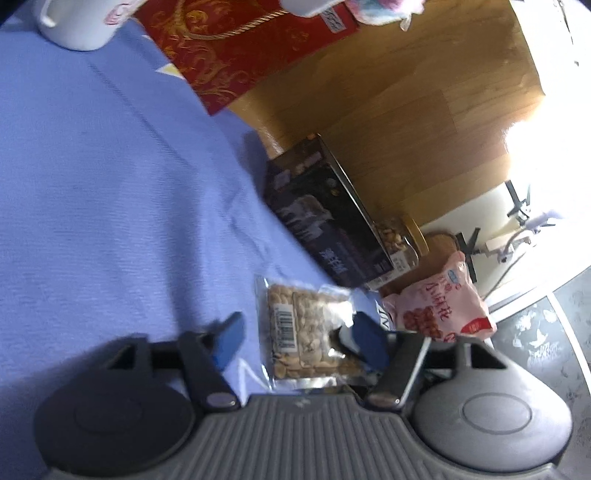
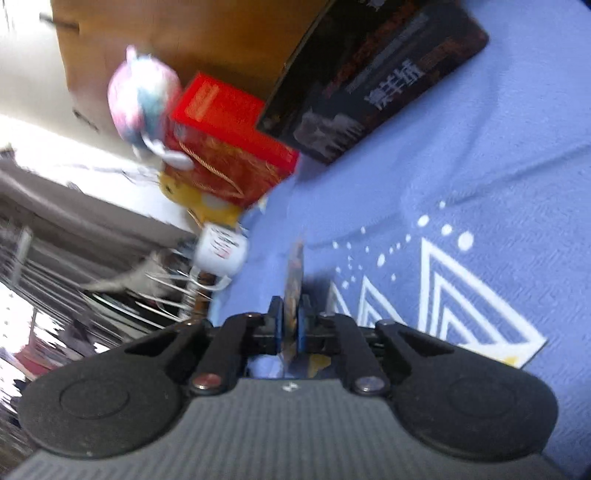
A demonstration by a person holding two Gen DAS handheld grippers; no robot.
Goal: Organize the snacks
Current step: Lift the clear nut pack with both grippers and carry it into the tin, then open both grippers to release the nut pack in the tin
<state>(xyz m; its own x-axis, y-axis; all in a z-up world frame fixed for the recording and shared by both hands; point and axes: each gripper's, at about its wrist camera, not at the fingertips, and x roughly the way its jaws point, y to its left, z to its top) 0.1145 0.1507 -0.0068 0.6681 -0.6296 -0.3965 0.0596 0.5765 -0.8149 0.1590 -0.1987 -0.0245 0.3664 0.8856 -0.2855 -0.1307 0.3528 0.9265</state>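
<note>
A clear packet of peanuts lies flat on the blue cloth. My left gripper stands open around it; the left blue pad is clear of the packet and the right pad sits at its edge. Beyond it lie a pink snack bag, a dark box and a jar of nuts. In the right wrist view my right gripper is shut on a thin snack packet, seen edge-on and held above the cloth.
A red gift box and a white mug stand at the far side. The right wrist view shows the dark box, the red box, the mug and plush toys. A wooden board rises behind.
</note>
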